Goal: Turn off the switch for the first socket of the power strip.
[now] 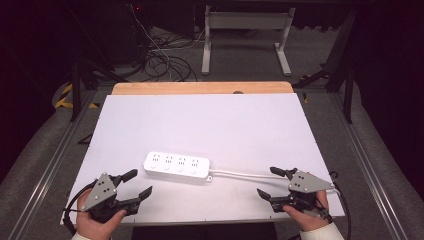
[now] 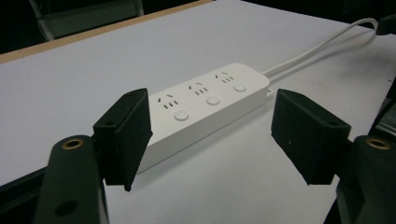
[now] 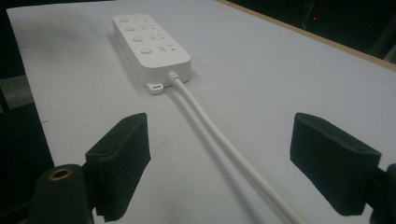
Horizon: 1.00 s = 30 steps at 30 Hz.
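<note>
In the high view, nearest the camera at the bottom of the frame, two hands hold the grippers. The left gripper (image 1: 134, 184) sits at lower left with its jaws wide and nothing between them; the right gripper (image 1: 272, 182) sits at lower right, jaws also wide and bare. Between them, just below the middle of the frame, the white power strip (image 1: 177, 166) lies flat on the white table (image 1: 210, 120), and its cable (image 1: 245, 174) runs right toward the right gripper. As I judge it, the work has barely begun: neither gripper touches the strip or the cable, so the grasp and whatever follows are all left to do. Beyond the table's wooden far edge, in the upper part of the frame, stand a white metal frame (image 1: 246, 30) and a tangle of dark wires (image 1: 162, 62) on the floor, well apart from the work.

In the left gripper view, the two black jaws rise wide at the bottom corners. The power strip (image 2: 205, 105) lies beyond them in the middle of the frame, apart from both pads, its cable (image 2: 322, 44) leaving toward upper right. Nothing blocks the way to it.

In the right gripper view, the jaws stand wide at the bottom. The cable (image 3: 224, 140) runs up between them without touching either, to the power strip (image 3: 149, 44) at upper left. The table around is bare, so the approach looks free.
</note>
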Available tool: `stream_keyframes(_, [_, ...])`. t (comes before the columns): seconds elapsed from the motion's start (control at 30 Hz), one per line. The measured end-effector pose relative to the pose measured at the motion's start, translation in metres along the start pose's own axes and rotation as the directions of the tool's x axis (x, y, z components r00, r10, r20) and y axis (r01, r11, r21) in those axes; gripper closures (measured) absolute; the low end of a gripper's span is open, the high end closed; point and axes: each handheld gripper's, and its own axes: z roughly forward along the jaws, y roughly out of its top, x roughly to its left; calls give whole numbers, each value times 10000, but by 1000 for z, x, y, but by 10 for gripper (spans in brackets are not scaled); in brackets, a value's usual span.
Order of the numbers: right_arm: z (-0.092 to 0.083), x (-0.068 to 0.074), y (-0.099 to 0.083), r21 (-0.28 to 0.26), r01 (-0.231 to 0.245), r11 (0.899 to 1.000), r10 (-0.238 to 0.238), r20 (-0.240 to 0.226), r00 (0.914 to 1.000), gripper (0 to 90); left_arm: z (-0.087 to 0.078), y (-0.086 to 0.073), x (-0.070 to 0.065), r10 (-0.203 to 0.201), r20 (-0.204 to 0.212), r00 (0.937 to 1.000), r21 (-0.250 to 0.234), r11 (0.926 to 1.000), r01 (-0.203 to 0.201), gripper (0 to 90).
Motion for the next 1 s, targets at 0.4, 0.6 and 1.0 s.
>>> stream_keyframes(0.4, [0,0,-1,9,-59,10000,59,-69,10000,205,15,24,-5,139,523,9985,429,9989,-162,336])
stream_keyframes(0.6, [0,0,-1,-8,-69,10000,69,-92,9999,206,25,37,-9,345,769,9964,499,9980,-384,338])
stream_keyframes(1.0, [0,0,-1,-22,-80,10000,79,-136,9999,207,47,59,-14,610,1314,9894,566,9960,-689,339])
